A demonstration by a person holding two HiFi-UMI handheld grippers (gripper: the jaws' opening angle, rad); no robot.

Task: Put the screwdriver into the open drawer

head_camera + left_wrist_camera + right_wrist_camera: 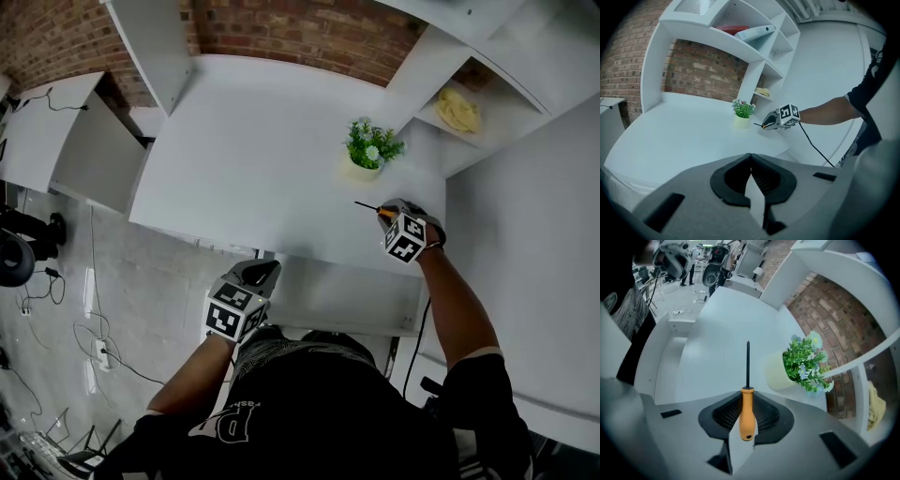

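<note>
My right gripper (388, 212) (747, 398) is shut on a screwdriver (747, 414) with an orange handle and a thin black shaft. It holds the tool just above the white desk (253, 150), shaft pointing left, beside a small potted plant (370, 150). The left gripper view also shows the right gripper (774, 121) and the screwdriver (758, 125). An open white drawer (347, 295) sticks out under the desk's front edge, below the right gripper. My left gripper (261, 274) (751, 158) hangs at the drawer's left end, jaws closed with nothing between them.
The potted plant (799, 364) (742, 112) stands close to the screwdriver's tip. A white shelf unit (487, 84) with a yellow cloth (459, 111) rises at the desk's right. A black cable (417, 342) trails from the right gripper. A second white table (47, 131) stands left.
</note>
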